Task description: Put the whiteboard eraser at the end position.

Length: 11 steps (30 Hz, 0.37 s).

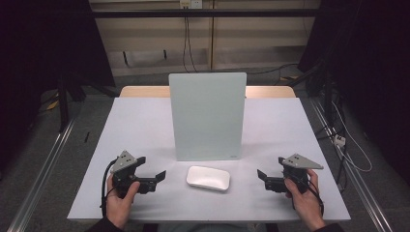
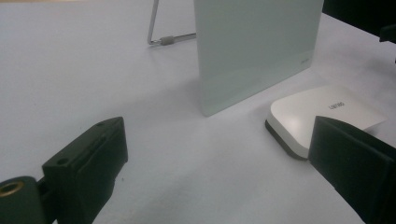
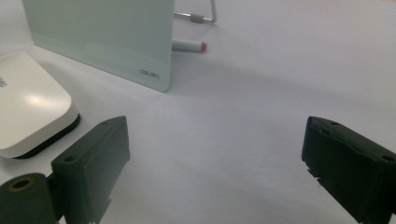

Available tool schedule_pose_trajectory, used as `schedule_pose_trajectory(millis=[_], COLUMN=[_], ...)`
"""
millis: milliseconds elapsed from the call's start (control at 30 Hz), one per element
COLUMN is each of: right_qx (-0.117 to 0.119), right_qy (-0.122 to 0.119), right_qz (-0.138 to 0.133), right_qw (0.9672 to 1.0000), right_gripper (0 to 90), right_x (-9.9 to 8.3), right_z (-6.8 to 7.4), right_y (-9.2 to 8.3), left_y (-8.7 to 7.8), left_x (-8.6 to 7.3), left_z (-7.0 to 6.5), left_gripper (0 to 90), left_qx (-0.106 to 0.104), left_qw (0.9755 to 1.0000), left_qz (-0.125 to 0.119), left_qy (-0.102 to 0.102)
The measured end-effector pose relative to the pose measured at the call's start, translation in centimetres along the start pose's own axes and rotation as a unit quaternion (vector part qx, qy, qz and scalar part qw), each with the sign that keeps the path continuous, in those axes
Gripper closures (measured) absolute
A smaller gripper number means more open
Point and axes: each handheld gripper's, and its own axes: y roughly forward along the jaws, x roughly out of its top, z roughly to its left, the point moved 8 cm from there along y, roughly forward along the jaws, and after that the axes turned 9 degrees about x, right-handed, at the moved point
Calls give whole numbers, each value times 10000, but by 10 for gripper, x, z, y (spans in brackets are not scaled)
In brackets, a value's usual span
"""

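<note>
A pale glass board (image 1: pixel 208 116) stands upright on a wire stand in the middle of the white table (image 1: pixel 135 125). Just in front of it lies a flat white rounded eraser (image 1: pixel 208 178) with a dark underside. To the eraser's left my left gripper (image 1: pixel 151 168) is held low over the table, jaws wide open and empty. Opposite it, on the right of the eraser, my right gripper (image 1: pixel 270 168) is also open and empty. The left gripper view has the board (image 2: pixel 252 51) and eraser (image 2: pixel 317 116) ahead. In the right gripper view a red-tipped marker (image 3: pixel 189 45) lies behind the board (image 3: pixel 102 32), with the eraser (image 3: pixel 28 107) at left.
The board's wire stand leg (image 2: pixel 161 39) rests on the table behind it. Metal rails (image 1: pixel 43 164) run along the floor on both sides. Cables and a power strip (image 1: pixel 340 140) lie on the floor at right. Open table surface spreads to both sides of the board.
</note>
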Motion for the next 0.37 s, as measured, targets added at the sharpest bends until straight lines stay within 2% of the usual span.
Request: schedule_pose_trajectory(millis=[100,367], right_qx=[-28,31], right_qy=[74,-4], right_qz=[-31,-32], right_qw=[10000,10000], right_gripper=[78,78], right_x=[-3,-2], right_z=[-2,0], right_y=[-1,3], left_y=[1,2], left_x=[0,-1], left_z=[0,2], left_gripper=[45,46], left_qx=[-30,-13], left_qw=[10000,9999], left_qz=[20,71], left_qy=[3,-72])
